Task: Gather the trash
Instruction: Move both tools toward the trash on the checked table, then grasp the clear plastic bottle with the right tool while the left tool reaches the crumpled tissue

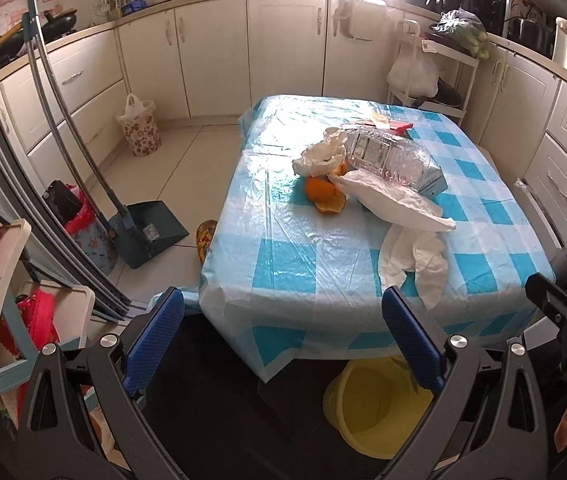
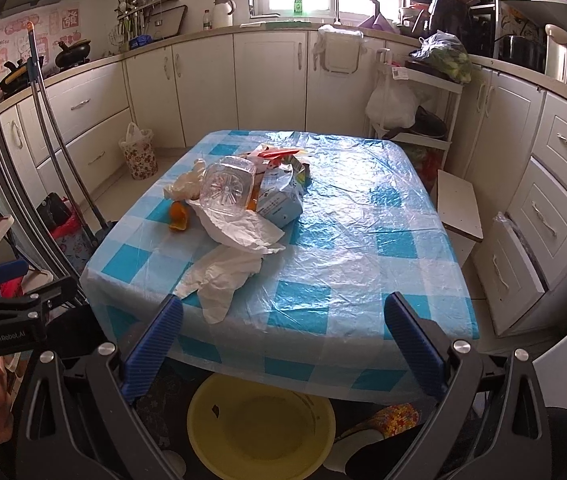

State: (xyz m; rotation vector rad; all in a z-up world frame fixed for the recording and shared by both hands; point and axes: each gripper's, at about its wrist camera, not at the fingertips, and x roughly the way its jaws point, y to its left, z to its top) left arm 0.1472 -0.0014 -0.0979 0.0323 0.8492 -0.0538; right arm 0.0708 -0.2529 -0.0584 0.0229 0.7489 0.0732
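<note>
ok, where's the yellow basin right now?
On the floor under the table's near edge: the yellow basin shows bottom centre in the right wrist view, below both open grippers.

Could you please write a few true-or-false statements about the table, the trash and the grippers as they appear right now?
1. The left gripper holds the clear plastic bottle. False: its jaws are open and empty; the bottle lies on the trash pile.
2. A yellow basin sits on the floor by the table's near edge. True.
3. Orange peel lies on the checked tablecloth. True.
4. The right gripper is shut on the white crumpled paper. False: it is open, short of the paper.
</note>
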